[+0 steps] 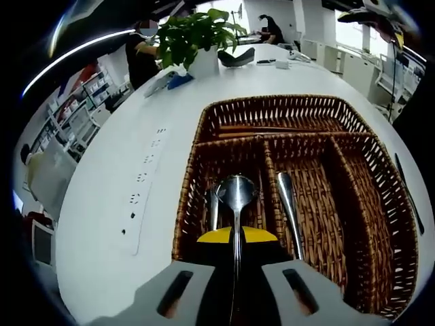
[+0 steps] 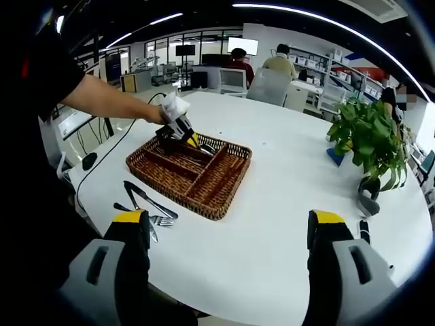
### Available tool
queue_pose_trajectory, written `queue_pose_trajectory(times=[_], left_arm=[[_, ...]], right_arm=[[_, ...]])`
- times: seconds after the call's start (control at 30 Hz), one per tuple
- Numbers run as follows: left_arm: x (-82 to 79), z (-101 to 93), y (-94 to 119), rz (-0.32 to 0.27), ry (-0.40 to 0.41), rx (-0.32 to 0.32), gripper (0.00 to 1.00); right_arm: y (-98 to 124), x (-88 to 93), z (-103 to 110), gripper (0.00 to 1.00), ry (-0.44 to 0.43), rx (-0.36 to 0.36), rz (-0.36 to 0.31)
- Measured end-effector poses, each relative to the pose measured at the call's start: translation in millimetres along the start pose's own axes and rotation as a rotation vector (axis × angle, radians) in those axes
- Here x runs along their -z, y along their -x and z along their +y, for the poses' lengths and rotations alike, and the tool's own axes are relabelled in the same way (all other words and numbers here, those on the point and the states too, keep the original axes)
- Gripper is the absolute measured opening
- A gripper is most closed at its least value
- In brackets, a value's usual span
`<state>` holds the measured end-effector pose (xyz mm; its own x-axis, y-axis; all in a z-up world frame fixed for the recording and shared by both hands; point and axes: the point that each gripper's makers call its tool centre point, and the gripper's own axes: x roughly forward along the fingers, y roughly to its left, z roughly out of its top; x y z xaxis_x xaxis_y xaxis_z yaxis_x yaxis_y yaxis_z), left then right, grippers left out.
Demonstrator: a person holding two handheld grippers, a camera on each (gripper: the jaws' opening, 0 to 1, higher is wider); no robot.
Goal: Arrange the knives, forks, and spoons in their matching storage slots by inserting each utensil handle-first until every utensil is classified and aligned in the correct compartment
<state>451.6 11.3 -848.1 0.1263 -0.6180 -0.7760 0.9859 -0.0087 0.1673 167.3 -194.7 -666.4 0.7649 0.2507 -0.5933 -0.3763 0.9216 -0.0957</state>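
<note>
My left gripper (image 1: 236,236) is shut on a metal spoon (image 1: 236,191), bowl pointing away, over the left slots of the wicker cutlery basket (image 1: 185,204). A second spoon (image 1: 287,204) lies in the neighbouring slot, and another utensil (image 1: 213,204) lies beside the held one. In the right gripper view the basket (image 2: 204,210) sits on the white table, with the left gripper (image 2: 182,130) held in a person's hand over its far corner. A knife (image 2: 151,200) and a fork (image 2: 155,219) lie in front of the basket. My right gripper (image 2: 228,234) is open and holds nothing.
A white power strip (image 1: 144,178) lies to the left of the basket. A knife (image 1: 410,198) lies on the table by the basket's right side. A potted plant (image 2: 370,139) stands at the table's far end. People sit at desks beyond.
</note>
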Motion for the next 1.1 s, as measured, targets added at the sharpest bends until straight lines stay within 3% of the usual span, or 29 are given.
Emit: queue_pose_trajectory(times=[0.23,0.5,0.67,0.8,0.97,1.1], left_arm=[[3.5,-1.4,-4.7,0.011,-0.006,0.007,0.01],[9.2,0.8,-7.8,0.041,-0.07,-0.022,0.02],[10.4,1.5,-9.3,0.04,-0.052,-0.017,0.02],[8.9,0.0,-9.9,0.069,-0.099,-0.009,0.03],[0.6,9.3,-2.9,0.036,-0.114,-0.061,0.2],[-4.2,13.0,14.6,0.002,-0.068,-0.073,0.24]], right_arm=[[1.3,-2.0,0.5,1.0,0.002,-0.002,-0.005],[1.5,0.7,6.5,1.0,0.008,-0.012,0.004],[2.2,0.4,6.9,1.0,0.008,-0.011,-0.002],[3.9,0.3,9.2,1.0,0.012,-0.012,-0.008],[5.4,0.3,10.7,1.0,0.012,-0.013,-0.015],[5.5,0.3,11.9,1.0,0.017,-0.018,-0.019]])
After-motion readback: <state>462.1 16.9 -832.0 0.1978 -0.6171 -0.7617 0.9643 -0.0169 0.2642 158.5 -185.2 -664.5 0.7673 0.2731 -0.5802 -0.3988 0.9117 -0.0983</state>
